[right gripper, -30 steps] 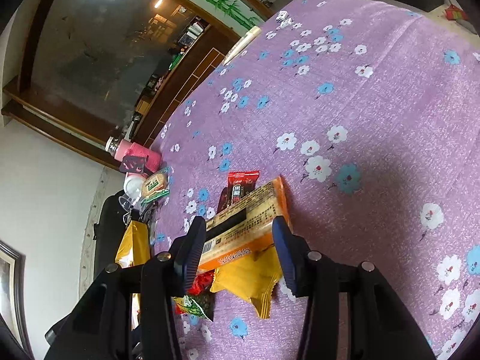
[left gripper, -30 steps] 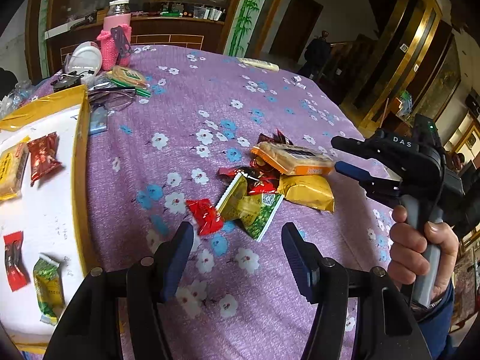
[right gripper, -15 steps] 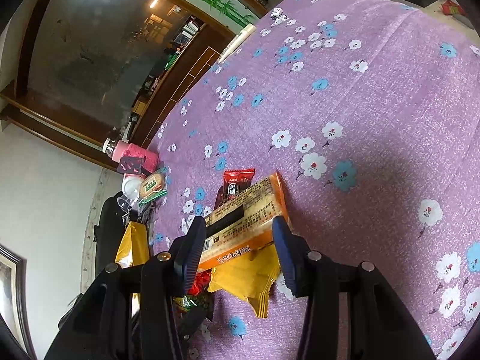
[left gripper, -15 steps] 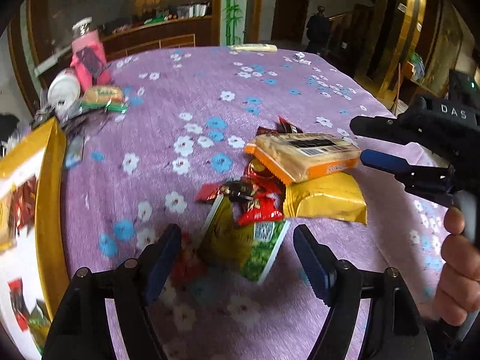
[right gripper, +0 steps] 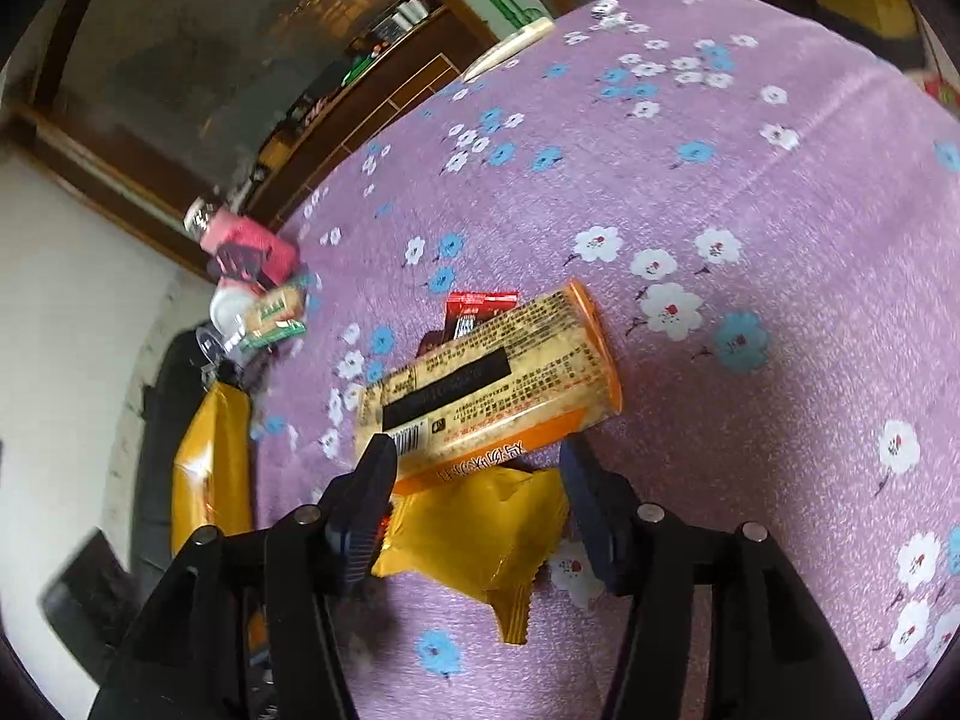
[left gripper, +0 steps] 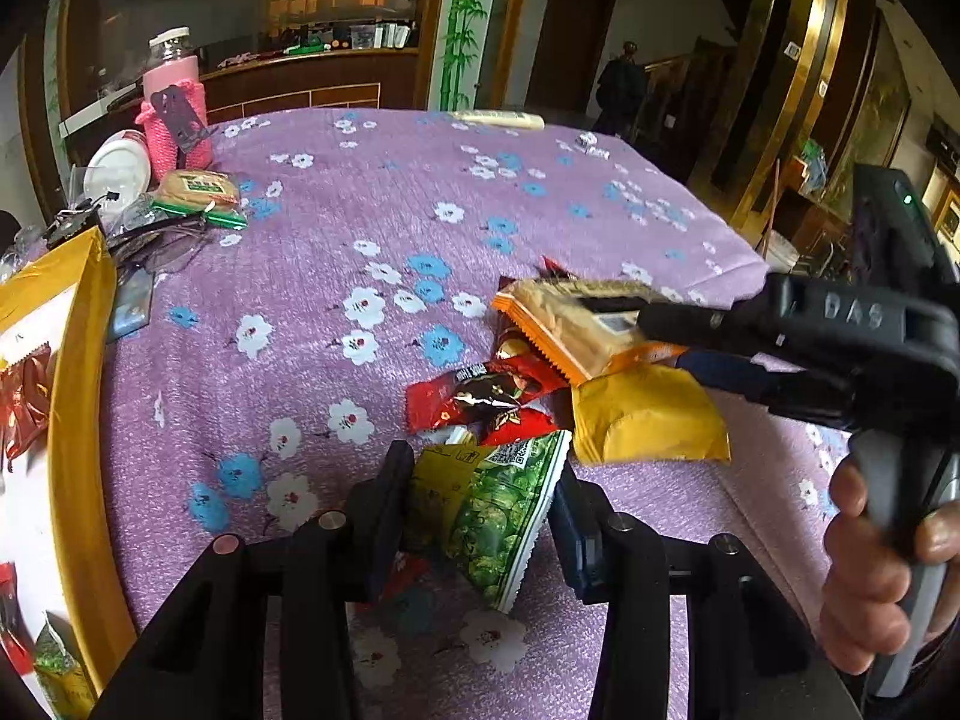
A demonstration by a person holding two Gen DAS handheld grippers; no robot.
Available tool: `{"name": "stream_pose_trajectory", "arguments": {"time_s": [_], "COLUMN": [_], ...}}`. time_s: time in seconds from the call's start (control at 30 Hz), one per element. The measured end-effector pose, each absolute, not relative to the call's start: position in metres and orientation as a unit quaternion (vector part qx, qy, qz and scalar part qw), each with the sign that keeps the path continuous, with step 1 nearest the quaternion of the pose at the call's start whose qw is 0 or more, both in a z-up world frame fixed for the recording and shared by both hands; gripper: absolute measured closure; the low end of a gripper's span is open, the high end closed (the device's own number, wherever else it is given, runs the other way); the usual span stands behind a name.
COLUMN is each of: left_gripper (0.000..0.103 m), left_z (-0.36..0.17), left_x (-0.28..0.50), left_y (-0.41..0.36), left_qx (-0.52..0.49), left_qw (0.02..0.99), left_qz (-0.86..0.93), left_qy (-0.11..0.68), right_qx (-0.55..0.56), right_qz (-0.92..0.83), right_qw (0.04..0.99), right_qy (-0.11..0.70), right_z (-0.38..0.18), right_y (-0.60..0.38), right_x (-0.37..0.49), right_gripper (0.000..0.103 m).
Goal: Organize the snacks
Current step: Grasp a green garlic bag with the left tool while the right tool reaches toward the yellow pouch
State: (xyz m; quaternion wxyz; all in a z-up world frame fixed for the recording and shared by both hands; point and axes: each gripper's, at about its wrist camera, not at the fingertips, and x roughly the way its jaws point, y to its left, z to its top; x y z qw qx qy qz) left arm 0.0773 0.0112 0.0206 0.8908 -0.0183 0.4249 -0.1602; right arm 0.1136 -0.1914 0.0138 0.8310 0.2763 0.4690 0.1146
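Note:
A pile of snacks lies on the purple flowered cloth. My left gripper is open, its fingers either side of a green and yellow pea packet. Red packets lie just beyond it. My right gripper is open around the near end of an orange cracker pack, which rests on a yellow packet. In the left wrist view the right gripper reaches in from the right over the cracker pack and yellow packet.
A yellow-rimmed white tray with several sorted snacks sits at the left. A pink jar, a white lid, a biscuit packet and glasses stand at the back left. The table edge drops off at the right.
My left gripper moved forward and lower onto the green packet, its fingers closing in around it. My right gripper moved in closer around the orange cracker pack.

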Motion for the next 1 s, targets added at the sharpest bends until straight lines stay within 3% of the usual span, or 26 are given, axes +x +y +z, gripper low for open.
{"name": "stream_pose_trajectory", "arguments": {"time_s": [0.47, 0.73, 1.0], "left_gripper": [0.061, 0.061, 0.061], "left_z": [0.039, 0.042, 0.044], "left_x": [0.082, 0.082, 0.081], "left_y": [0.052, 0.066, 0.072], "left_qx": [-0.089, -0.105, -0.113], "left_qw": [0.904, 0.908, 0.910], "left_qz": [-0.133, -0.117, -0.112], "left_qy": [0.397, 0.389, 0.383], "right_qx": [0.205, 0.175, 0.084], "right_qz": [0.184, 0.248, 0.254], "right_qw": [0.831, 0.783, 0.831], "right_qy": [0.483, 0.544, 0.488], "right_z": [0.016, 0.017, 0.030], "right_y": [-0.146, -0.127, -0.101], "right_x": [0.108, 0.099, 0.085], "right_gripper": [0.045, 0.045, 0.045]}}
